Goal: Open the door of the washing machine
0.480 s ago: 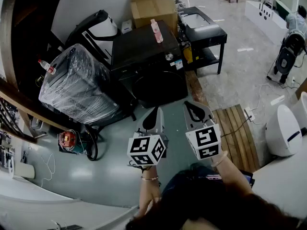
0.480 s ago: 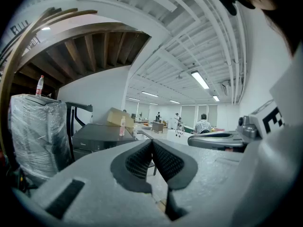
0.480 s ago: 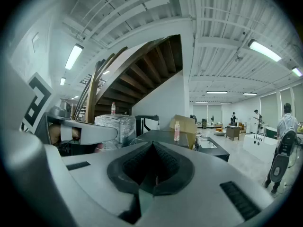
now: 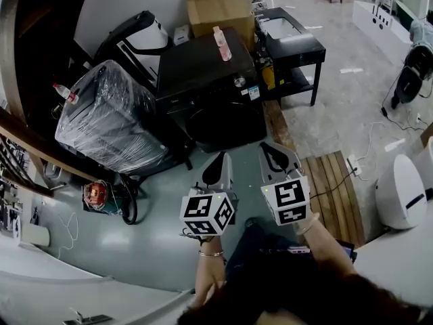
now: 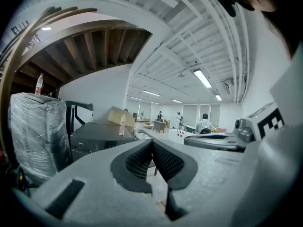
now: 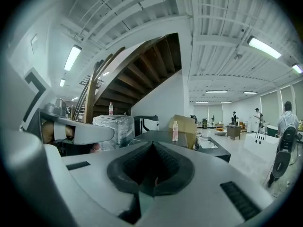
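At the far left stands a plastic-wrapped appliance [image 4: 108,120], and just to its right is the black washing machine [image 4: 216,87], with a bottle [image 4: 221,44] upright on its top. Its round door [image 4: 226,124] is on the front face turned toward me and looks closed; I cannot make out a handle or tell which side is hinged. My left gripper [image 4: 219,160] is held out over the grey floor [image 4: 135,242], and its fingers [image 5: 139,162] are clenched together on nothing. The door lies straight ahead of it and further off, well apart, with bare floor between. My right gripper [image 4: 276,156] sits just beside the left one, its fingers [image 6: 135,167] also pressed together and empty. It lines up more with the machine's right front corner, short of the black cart [image 4: 298,49] to the right. By my reckoning the left gripper is a little better centred on the door and the right is closer to its right edge. Neither is near enough to touch, so both must travel forward and open first.
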Motion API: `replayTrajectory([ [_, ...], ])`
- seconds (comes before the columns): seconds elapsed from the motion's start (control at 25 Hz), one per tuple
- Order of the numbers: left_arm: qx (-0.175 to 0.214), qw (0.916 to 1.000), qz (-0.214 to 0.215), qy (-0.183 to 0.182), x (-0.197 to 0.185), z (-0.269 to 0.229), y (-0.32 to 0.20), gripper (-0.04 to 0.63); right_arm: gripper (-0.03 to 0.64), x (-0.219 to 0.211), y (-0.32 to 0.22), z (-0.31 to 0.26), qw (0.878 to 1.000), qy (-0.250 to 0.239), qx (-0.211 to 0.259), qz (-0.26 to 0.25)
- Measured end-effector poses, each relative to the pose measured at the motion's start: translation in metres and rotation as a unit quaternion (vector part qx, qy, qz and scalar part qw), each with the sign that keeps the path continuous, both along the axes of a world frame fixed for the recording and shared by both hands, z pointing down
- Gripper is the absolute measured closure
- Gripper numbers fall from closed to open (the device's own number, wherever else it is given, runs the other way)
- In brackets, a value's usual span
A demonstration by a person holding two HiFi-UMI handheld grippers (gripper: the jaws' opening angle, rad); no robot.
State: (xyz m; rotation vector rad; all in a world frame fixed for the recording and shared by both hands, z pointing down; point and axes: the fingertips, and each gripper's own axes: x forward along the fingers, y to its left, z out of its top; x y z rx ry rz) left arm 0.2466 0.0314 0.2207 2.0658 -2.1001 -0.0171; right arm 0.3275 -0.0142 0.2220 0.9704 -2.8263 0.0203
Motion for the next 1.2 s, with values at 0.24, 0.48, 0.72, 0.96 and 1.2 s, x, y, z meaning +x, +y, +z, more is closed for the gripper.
replayTrajectory([
  [0.24,0.0,1.0,0.006,0.006,-0.014,0.002,-0.027,0.581,0.629,-0.015,-0.029,0.004,1.0,-0.003,0.002,0.013],
  [0.48,-0.002,0.9997,0.023,0.012,-0.033,0.01,-0.063,0.581,0.627,-0.039,-0.06,0.012,1.0,-0.002,0.0,0.023],
  [0.72,-0.011,0.9989,0.041,0.019,-0.062,0.019,-0.103,0.581,0.576,-0.067,-0.098,0.024,0.999,0.002,-0.022,0.032],
  [0.96,-0.02,0.9974,0.064,0.024,-0.089,0.027,-0.139,0.581,0.592,-0.094,-0.135,0.03,0.998,0.011,-0.021,0.055],
  [1.2,-0.025,0.9952,0.092,0.024,-0.117,0.033,-0.177,0.581,0.589,-0.125,-0.166,0.038,0.997,0.025,-0.026,0.073],
])
